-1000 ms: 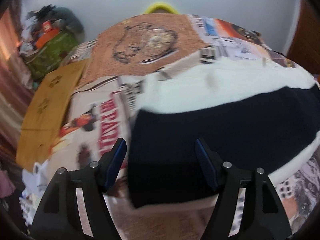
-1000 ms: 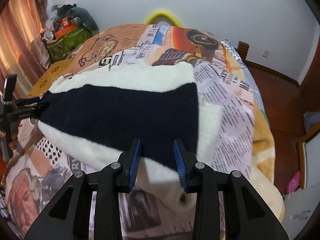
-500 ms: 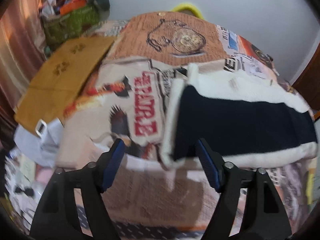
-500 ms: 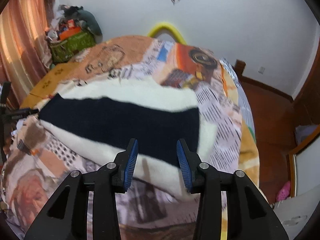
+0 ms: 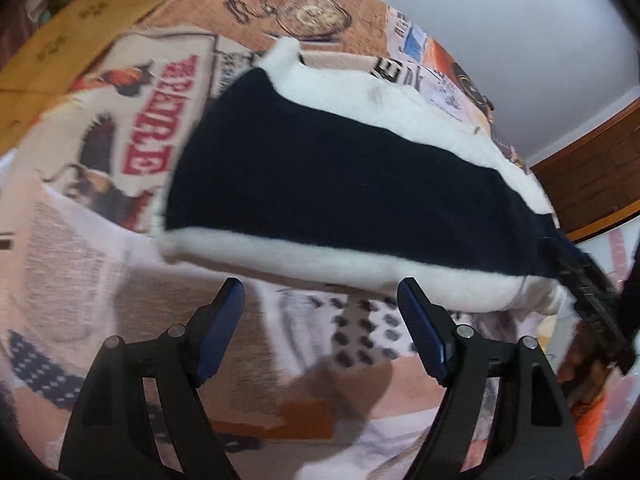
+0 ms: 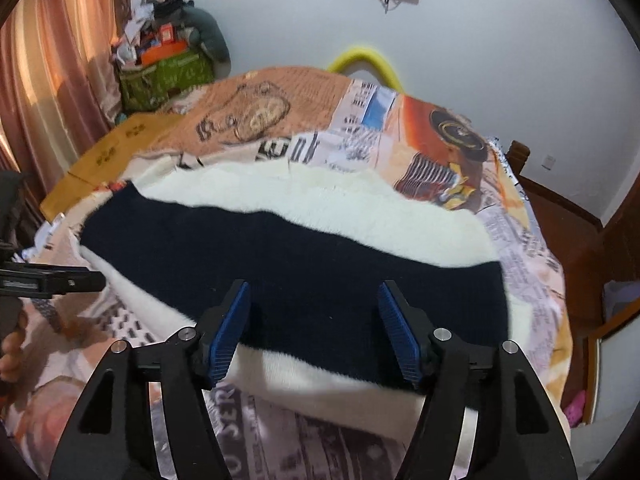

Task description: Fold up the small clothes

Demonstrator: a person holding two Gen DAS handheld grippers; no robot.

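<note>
One garment [image 6: 304,264] lies flat on the bed [image 6: 516,240], on a printed bedspread: white fleece with one dark navy band along its length. Two grippers.

Left gripper [image 5: 320,320]: fingers [image 5: 222,330] wide apart, nothing between them, hovering over bare bedspread just near the garment's near white edge.

Right gripper [image 6: 314,320]: fingers [image 6: 230,328] opening, over the navy band at the near edge; pads not pressing the cloth.

Hard to make out: left view is motion-blurred; whether the garment is doubled over cannot be told. Its right end is cut by the other gripper's dark body there.

Right view only: curtain [image 6: 52,80] far left, one green bag [image 6: 168,76] of clutter, yellow hoop [image 6: 366,56] behind the bed, wall screen cut off at top. Left view only: a hand [image 5: 580,364] at the right edge.
</note>
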